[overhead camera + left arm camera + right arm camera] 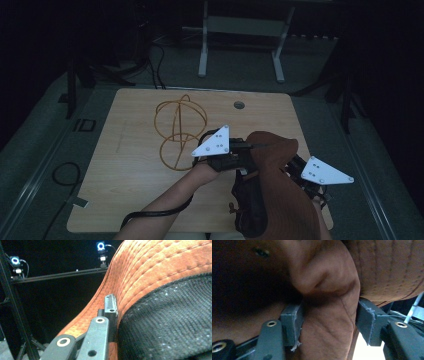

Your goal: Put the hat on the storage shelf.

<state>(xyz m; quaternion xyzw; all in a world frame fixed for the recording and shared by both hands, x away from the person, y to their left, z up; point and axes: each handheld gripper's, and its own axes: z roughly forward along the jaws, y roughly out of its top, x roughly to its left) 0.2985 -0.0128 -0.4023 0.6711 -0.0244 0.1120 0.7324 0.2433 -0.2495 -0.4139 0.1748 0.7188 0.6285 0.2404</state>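
An orange-brown hat (280, 185) with a stitched brim and a black lining (170, 320) is held up over the table's near right part. My left gripper (248, 146) comes in from the left and is shut on the brim's edge (155, 267). In the left gripper view one jaw lies flat against the brim and the other is hidden behind it (113, 305). My right gripper (300, 167) sits at the hat's right side, partly under it. Its pads (292, 320) press a fold of the brown fabric (324, 277) from both sides (329, 322).
Loops of thin orange cord (177, 127) lie on the wooden table (130, 200), left of the hat. A round cable hole (239, 105) sits near the far edge. A white frame (240, 30) stands behind the table. A dark rail carries small lit cameras (101, 246).
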